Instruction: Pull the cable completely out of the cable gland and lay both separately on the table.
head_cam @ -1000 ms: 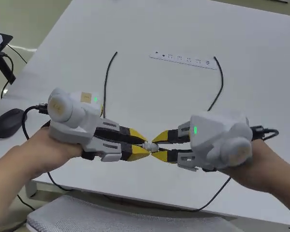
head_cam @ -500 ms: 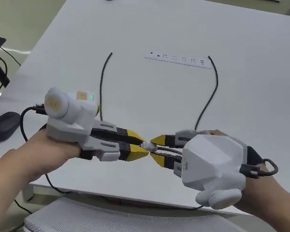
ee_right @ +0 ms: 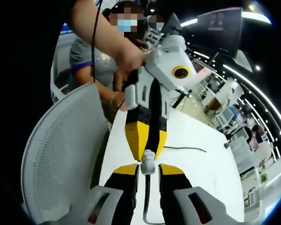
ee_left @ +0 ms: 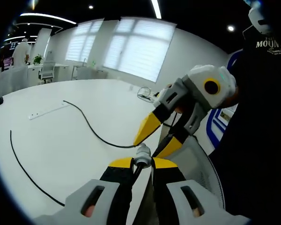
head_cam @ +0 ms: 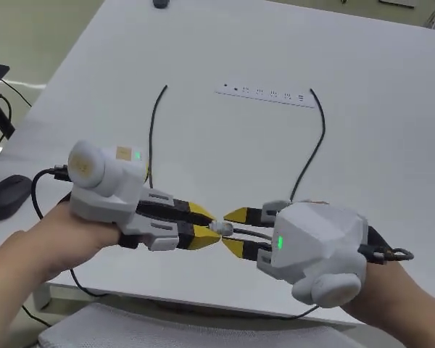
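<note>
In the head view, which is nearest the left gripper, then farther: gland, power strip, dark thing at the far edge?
1. gland, held in the left gripper.
2. power strip, ahead, mid-way back.
3. dark thing, farthest back, left of the strip.

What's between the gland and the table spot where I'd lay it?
Nothing visible. The left gripper holds the gland over the near edge of the table, whose surface just ahead is bare. The power strip lies farther back; the cable trails to the right, a second cable to the left.
</note>
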`<state>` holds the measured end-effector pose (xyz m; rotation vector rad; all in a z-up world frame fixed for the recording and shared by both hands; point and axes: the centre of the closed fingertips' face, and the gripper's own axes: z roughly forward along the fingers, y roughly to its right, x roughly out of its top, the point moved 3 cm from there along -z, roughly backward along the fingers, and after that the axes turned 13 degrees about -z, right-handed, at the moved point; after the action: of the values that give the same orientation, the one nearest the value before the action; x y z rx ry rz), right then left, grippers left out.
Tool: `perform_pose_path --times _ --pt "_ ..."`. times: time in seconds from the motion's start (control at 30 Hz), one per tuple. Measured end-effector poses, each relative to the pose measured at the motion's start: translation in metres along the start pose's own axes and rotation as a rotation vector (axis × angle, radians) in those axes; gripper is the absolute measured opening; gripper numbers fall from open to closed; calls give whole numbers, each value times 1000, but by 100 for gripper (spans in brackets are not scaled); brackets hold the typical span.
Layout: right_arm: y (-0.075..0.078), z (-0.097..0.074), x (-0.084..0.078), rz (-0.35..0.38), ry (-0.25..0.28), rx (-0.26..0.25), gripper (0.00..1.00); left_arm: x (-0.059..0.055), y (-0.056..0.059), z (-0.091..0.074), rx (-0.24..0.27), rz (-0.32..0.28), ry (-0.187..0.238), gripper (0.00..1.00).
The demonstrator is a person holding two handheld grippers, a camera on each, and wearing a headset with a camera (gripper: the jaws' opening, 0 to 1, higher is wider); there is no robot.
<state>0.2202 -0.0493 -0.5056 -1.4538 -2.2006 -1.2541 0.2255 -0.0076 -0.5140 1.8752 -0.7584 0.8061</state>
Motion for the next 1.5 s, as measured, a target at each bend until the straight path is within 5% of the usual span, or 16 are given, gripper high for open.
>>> perform_pose_path --times 0.13,0.2,0.3,0.43,0.63,0.73,0.93,1.5 --pt "4 -8 -9 182 -34 -17 17 2 1 0 13 60 -5 15" --pt "7 -12 -8 237 22 -48 16 3 1 0 19 82 -8 15" --pt "2 -14 -24 316 -29 -66 16 5 2 -1 27 115 -4 15" --pt "-3 -9 -34 283 -85 -99 13 8 3 -2 27 119 -4 15" --pt "-1 -3 -19 193 -82 -131 6 7 5 -1 24 114 -15 15" --pt "-3 -1 -18 128 -123 -136 1 7 3 0 31 112 -18 15" --pt "-4 -4 -20 200 -101 -151 0 7 5 1 31 120 -21 15" --pt "-6 -6 -41 347 -143 -196 0 8 2 11 49 143 -31 15"
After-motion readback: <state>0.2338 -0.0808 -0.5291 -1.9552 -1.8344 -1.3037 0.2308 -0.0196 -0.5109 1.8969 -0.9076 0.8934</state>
